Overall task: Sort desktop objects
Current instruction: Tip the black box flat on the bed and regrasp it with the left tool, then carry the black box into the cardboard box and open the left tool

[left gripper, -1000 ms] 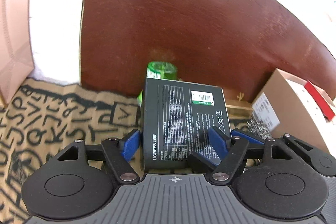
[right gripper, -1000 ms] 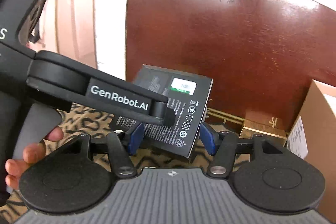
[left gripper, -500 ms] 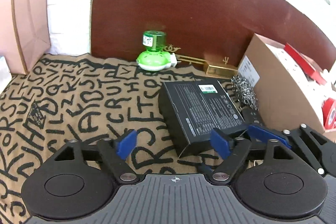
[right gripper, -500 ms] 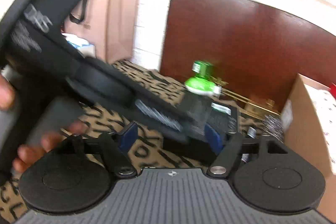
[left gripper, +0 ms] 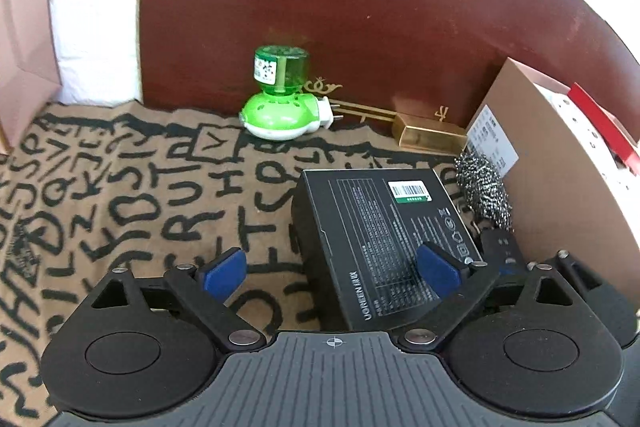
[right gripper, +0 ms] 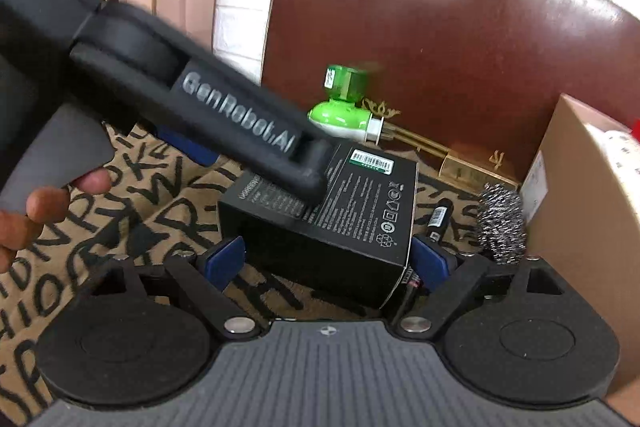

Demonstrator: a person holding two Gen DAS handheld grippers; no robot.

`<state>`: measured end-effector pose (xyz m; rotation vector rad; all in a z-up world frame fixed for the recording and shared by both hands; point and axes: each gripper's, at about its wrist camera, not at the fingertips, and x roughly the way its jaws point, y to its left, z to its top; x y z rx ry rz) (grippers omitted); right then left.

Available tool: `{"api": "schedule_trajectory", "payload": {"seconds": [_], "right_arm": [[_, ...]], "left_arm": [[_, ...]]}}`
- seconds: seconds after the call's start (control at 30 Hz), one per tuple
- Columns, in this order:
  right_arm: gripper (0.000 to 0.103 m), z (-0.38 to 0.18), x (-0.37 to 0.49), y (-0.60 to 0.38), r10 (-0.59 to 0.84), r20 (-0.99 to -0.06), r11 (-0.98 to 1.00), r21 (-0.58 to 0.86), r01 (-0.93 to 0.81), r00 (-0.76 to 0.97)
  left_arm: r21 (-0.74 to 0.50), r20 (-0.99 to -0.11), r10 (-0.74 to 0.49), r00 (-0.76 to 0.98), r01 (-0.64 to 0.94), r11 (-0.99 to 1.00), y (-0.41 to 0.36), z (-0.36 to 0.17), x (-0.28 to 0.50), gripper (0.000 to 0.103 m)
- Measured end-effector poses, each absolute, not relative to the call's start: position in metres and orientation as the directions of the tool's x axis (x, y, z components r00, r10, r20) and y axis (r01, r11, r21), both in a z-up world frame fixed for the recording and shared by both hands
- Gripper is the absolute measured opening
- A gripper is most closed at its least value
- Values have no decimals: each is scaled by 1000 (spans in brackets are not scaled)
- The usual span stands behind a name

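Note:
A black UGREEN box [left gripper: 380,227] lies flat on the letter-patterned cloth [left gripper: 132,211], label side up. My left gripper [left gripper: 332,273] hangs over the box's near left corner. Its jaws are opening: the right pad sits above the lid, the left pad stands off over bare cloth. In the right wrist view the black UGREEN box [right gripper: 344,215] rests between the blue pads of my right gripper [right gripper: 327,261]. These jaws are opening too, with both pads just clear of its sides. One of the left gripper's fingers [right gripper: 308,179] reaches across the lid.
A green plug-in vaporiser [left gripper: 280,103] and a gold bar-shaped case [left gripper: 430,137] stand against the dark wooden board [left gripper: 360,7]. A steel scourer [left gripper: 484,187] and a small black stick [right gripper: 438,219] lie beside an open cardboard box [left gripper: 560,195]. A pink paper bag [left gripper: 20,47] stands left. A person's hand [right gripper: 40,215] grips the left handle.
The black box, held upright between both grippers a second ago, now lies flat on the cloth. Both pairs of jaws have spread wider and both grippers have drawn back.

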<state>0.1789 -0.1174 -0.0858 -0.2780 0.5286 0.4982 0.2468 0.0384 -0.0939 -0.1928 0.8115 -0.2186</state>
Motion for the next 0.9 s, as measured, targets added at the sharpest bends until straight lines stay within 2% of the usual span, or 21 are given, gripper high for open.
{"api": "schedule_trajectory", "payload": {"seconds": [0.1, 0.17, 0.2, 0.3, 0.5, 0.7, 0.9], "right_arm": [[93, -90, 184, -116, 389, -554, 844, -106, -526, 736], [90, -89, 184, -118, 392, -555, 845, -97, -526, 733], [85, -87, 182, -119, 396, -553, 845, -92, -527, 733], [78, -83, 175, -121, 397, -559, 848, -79, -524, 728], [77, -71, 147, -122, 414, -552, 843, -66, -533, 723], [77, -38, 104, -124, 440, -458, 844, -84, -530, 772], [77, 3, 75, -152, 427, -340, 872, -91, -481, 838]], "left_arm": [[-326, -697, -334, 635, 136, 936, 43, -97, 253, 84], [-370, -691, -379, 615, 149, 917, 43, -98, 252, 75], [-361, -695, -370, 616, 146, 921, 41, -97, 250, 75], [-321, -695, -342, 632, 153, 935, 36, -93, 237, 75], [-321, -677, -321, 662, 127, 939, 42, -74, 202, 75], [-302, -601, -297, 742, 133, 944, 35, -26, 163, 75], [-254, -512, -323, 796, 219, 942, -9, 24, 138, 75]]}}
